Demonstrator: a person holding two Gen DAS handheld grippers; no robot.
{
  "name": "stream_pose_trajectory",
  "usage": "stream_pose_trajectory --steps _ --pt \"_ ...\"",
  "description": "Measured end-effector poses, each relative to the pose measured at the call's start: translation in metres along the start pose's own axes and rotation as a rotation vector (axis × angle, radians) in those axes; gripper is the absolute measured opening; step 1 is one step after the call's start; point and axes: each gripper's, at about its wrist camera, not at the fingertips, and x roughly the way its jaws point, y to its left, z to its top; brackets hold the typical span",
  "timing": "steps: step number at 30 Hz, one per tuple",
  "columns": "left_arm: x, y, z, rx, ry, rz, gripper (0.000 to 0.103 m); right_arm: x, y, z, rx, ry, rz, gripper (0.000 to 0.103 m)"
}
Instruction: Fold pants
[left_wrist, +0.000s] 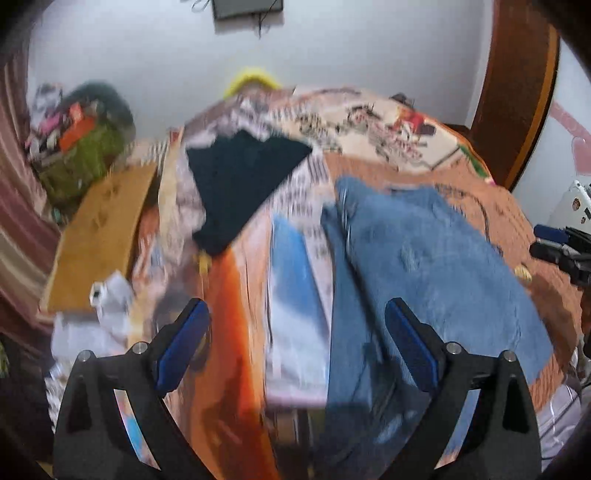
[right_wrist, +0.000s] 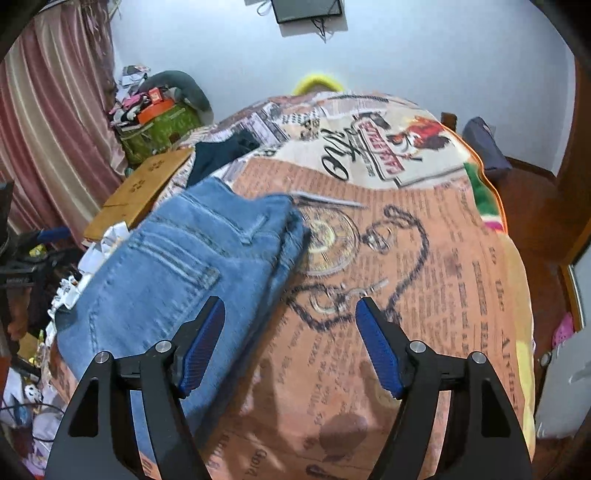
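Jeans lie on the bed, on the printed bedspread, already doubled over into a thick bundle. Waistband and belt loops are at the far end, a back pocket faces up, and a folded edge is on the side toward the middle of the bed. Long axis runs from the near edge of the bed away toward the wall, slightly slanted.

Right gripper: jaws apart, nothing between the pads, bare bedspread showing in the gap. Jeans sit to its left, with the left finger overlapping the near corner of the denim in this view; contact cannot be told.

Left gripper: jaws spread wide, empty. Jeans lie ahead and to its right; this view is blurred.

A dark garment lies farther up the bed, apart from the jeans.

Judgement: both grippers flank the near end of the bundle, so a next fold would likely carry the near end away along the long axis.
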Motion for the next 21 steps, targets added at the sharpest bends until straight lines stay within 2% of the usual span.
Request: stream_pose_trajectory --steps 4,9,14,18,20,21 --pt "0.015 -0.006 0.035 0.021 -0.035 0.005 0.097 0.012 0.005 0.016 -0.014 -0.024 0.008 0.07" --pt "0.048 -0.015 0.067 0.041 -0.029 -0.013 0.097 0.035 0.006 0.033 -0.018 -0.025 0.029 0.07" --pt "0.085 -0.026 0.087 0.082 -0.01 -0.012 0.097 0.067 0.002 0.049 0.002 -0.007 0.07 0.07" --pt "0.111 -0.03 0.097 0.076 0.01 -0.004 0.097 0.093 -0.006 0.06 0.045 0.011 0.113 0.07" --pt "0.125 -0.03 0.099 0.071 0.03 -0.024 0.09 0.106 -0.009 0.064 0.062 0.037 0.128 0.069" --pt "0.132 -0.031 0.099 0.073 0.047 -0.036 0.087 0.113 -0.011 0.066 0.07 0.051 0.142 0.065"
